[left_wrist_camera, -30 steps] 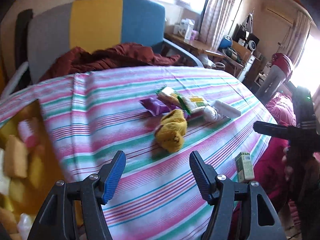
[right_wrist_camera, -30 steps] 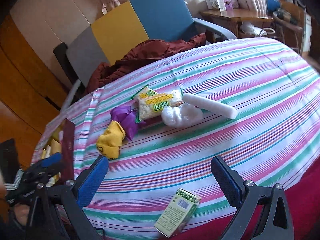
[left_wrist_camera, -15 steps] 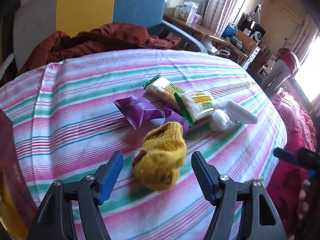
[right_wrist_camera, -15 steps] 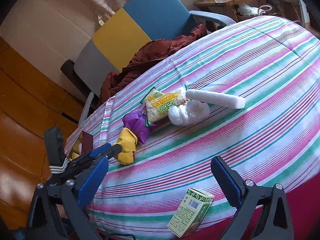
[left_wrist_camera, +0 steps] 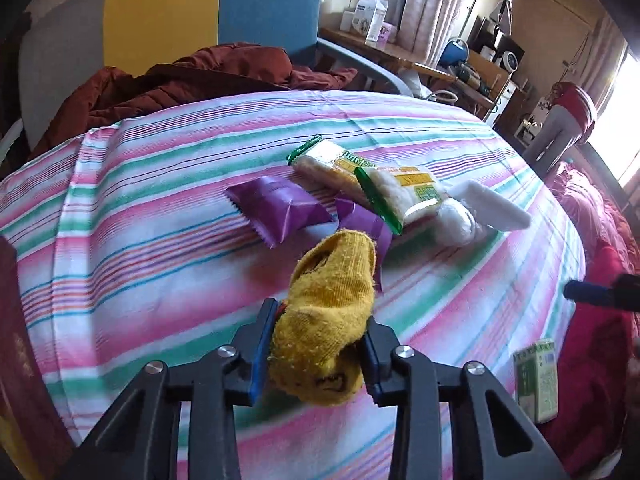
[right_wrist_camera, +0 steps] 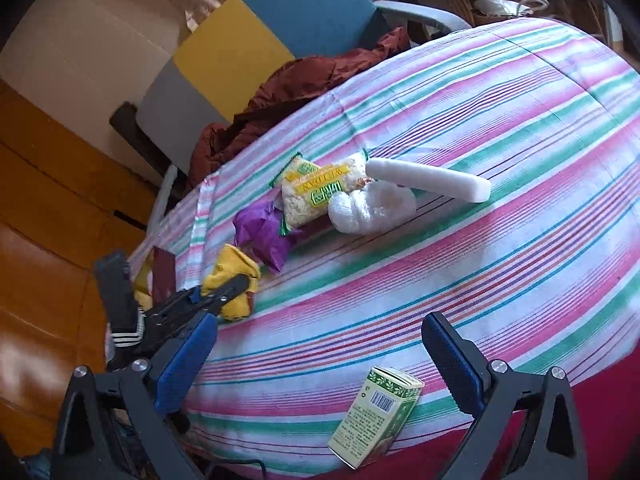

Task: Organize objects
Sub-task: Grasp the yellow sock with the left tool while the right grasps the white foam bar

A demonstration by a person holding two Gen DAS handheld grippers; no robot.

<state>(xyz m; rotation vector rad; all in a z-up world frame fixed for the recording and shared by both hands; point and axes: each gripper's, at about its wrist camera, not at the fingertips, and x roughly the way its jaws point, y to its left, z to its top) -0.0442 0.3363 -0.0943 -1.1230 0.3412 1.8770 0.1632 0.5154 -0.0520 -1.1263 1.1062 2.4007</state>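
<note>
Yellow sock [left_wrist_camera: 332,312]: fuzzy ribbed knit, matt, pinched between the left gripper [left_wrist_camera: 316,354] pads. Gripper body is matt black plastic, blue ribbed pads, shiny metal rivets. Striped tablecloth [left_wrist_camera: 160,264] under it: thin woven cotton, matt, creased. Ahead of the sock, purple wrappers [left_wrist_camera: 280,208]: glossy crinkled foil. Cracker packs [left_wrist_camera: 400,192] beyond: clear shiny film. Green box [right_wrist_camera: 376,416] between the right gripper [right_wrist_camera: 320,364] fingers: printed card, slight sheen.
</note>
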